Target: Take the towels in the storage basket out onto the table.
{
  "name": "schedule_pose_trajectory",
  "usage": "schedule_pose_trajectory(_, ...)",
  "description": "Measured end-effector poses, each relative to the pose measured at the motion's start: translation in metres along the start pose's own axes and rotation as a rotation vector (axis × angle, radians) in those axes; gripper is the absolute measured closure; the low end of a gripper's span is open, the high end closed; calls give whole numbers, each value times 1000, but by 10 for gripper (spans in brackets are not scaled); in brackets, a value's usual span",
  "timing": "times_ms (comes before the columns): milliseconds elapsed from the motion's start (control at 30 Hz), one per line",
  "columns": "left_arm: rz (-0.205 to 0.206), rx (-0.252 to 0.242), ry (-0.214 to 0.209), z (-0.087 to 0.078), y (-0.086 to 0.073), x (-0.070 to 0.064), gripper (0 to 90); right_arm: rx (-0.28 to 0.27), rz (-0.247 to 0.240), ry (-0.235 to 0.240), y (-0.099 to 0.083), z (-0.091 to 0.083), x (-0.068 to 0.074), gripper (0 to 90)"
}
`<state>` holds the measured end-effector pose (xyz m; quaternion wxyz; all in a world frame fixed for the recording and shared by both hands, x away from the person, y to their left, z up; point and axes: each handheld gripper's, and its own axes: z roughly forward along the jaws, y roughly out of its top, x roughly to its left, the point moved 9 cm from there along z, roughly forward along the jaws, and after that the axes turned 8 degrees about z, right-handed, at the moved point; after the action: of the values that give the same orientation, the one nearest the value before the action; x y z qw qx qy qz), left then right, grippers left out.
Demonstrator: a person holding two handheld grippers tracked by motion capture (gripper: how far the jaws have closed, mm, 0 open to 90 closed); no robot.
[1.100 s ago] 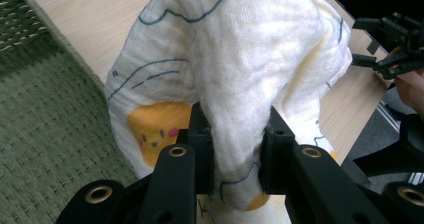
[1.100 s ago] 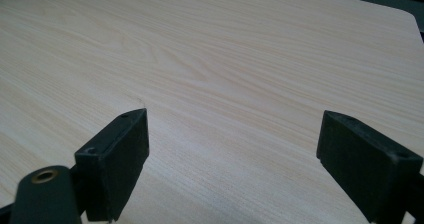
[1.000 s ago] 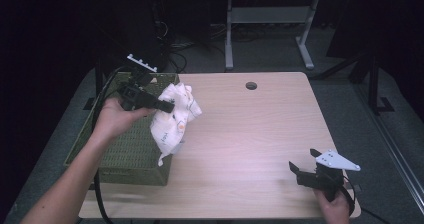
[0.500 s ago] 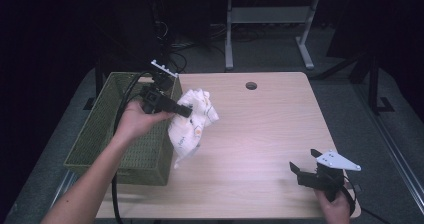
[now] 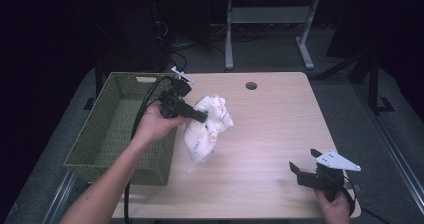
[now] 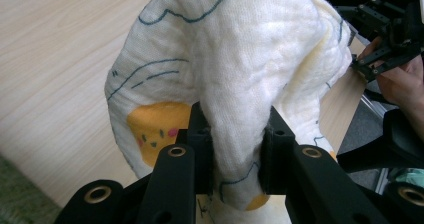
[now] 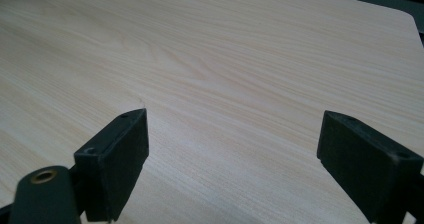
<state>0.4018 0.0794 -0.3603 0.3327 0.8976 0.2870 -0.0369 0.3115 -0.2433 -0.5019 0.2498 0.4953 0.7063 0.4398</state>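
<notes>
Since a second ago the left gripper (image 5: 202, 116) has carried the white printed cloth (image 5: 206, 129) rightward out over the table (image 5: 270, 134), its jaws still clamped on a fold, the cloth hanging just right of the green woven basket (image 5: 115, 129). The basket sits at the table's left edge, with nothing visible inside it. The right gripper (image 5: 306, 165) rests at the near right corner, jaws spread wide and empty.

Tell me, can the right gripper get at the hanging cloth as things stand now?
Probably yes. The right gripper is open near the table's front edge, and bare wood lies between it and the cloth, which the left gripper holds.
</notes>
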Motion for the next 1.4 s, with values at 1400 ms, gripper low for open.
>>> schedule_pose_trajectory(1400, -84, 17, 13, 107, 26, 9, 706, 3, 5, 3, -1, 2, -3, 125)
